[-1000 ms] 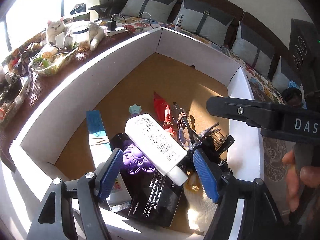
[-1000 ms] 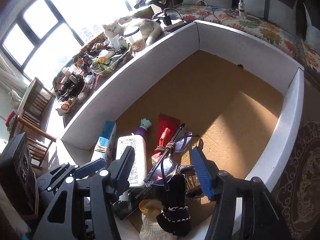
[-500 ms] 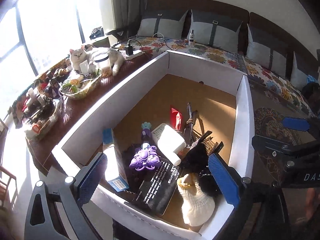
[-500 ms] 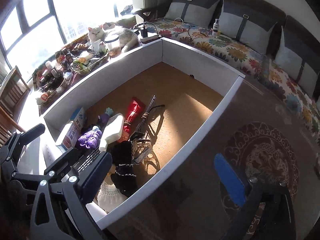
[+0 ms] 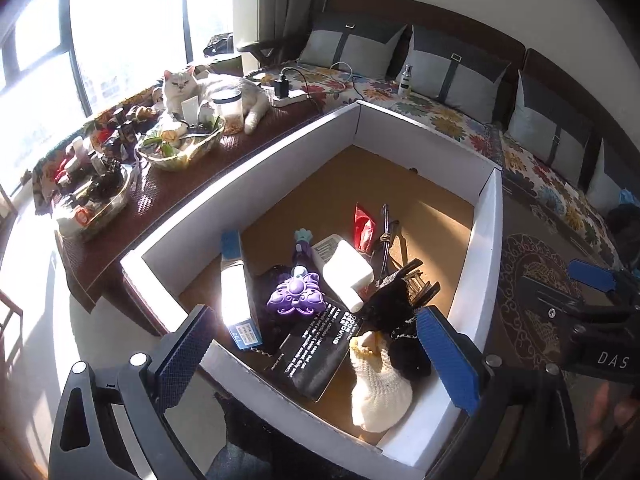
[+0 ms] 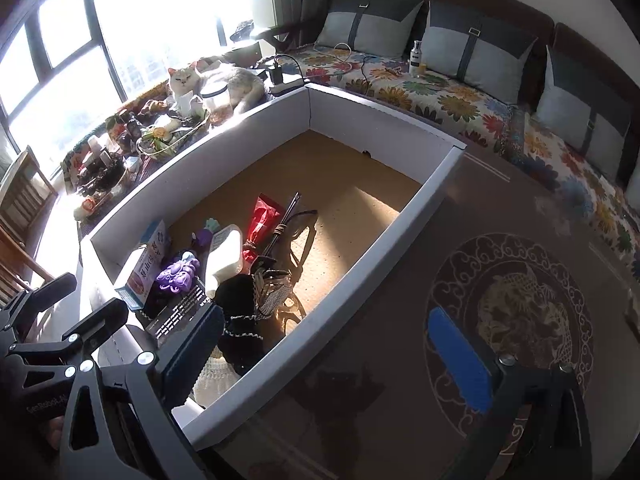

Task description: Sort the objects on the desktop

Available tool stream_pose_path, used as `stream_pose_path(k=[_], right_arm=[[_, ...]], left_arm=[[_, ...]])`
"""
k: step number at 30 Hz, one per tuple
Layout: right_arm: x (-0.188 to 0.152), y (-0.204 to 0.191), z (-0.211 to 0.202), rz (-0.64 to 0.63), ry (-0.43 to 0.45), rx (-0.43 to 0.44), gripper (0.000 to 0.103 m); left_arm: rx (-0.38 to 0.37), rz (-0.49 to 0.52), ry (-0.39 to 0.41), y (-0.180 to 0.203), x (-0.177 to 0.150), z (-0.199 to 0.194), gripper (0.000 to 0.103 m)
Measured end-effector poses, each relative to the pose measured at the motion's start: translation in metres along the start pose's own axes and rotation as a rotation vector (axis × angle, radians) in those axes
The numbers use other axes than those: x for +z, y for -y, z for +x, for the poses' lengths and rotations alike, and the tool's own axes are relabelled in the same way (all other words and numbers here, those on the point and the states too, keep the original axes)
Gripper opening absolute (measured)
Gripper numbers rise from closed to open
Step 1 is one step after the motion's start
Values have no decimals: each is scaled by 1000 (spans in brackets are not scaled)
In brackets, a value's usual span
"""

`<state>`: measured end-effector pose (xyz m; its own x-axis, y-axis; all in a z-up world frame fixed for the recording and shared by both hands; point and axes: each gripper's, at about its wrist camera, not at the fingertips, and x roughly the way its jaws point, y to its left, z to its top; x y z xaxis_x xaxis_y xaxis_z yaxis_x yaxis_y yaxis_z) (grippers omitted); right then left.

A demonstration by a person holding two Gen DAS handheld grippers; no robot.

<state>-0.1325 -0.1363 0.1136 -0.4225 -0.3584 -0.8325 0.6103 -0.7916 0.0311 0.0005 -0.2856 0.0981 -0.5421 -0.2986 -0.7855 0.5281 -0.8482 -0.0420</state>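
Observation:
A white-walled cardboard box (image 5: 486,240) (image 6: 432,176) holds a pile at its near end: white bottle (image 5: 342,270) (image 6: 224,256), purple toy (image 5: 296,294) (image 6: 178,274), blue-white carton (image 5: 236,288) (image 6: 144,268), black booklet (image 5: 320,344), red packet (image 5: 363,222) (image 6: 262,216), black sock (image 5: 394,308) (image 6: 240,312), cream knit item (image 5: 380,384). My left gripper (image 5: 320,360) is open and empty, held above the box's near edge. My right gripper (image 6: 320,352) is open and empty, over the box's right wall and the table.
A brown table top with a round dragon pattern (image 6: 508,320) lies right of the box. A cat (image 5: 208,88), bowls of clutter (image 5: 180,144) and a power strip (image 5: 288,96) sit on the left bench. A floral sofa (image 6: 440,96) lies behind.
Both grippers have pulled back and up from the pile and opened wide. The white bottle, earlier between the left fingers, now lies in the box. The right gripper has shifted right over the table.

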Motion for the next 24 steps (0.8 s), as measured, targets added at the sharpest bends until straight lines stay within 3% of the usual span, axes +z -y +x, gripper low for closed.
stream_pose_path(k=[12, 20, 24], right_arm=[[-6, -42, 10, -168, -8, -48, 102], [-6, -46, 14, -171, -15, -37, 102], [-5, -46, 10, -173, -8, -29, 102]], left_arm=[[90, 41, 55, -11, 3, -10, 102], [82, 19, 29, -18, 0, -5, 102], [104, 14, 71, -18, -4, -13, 102]])
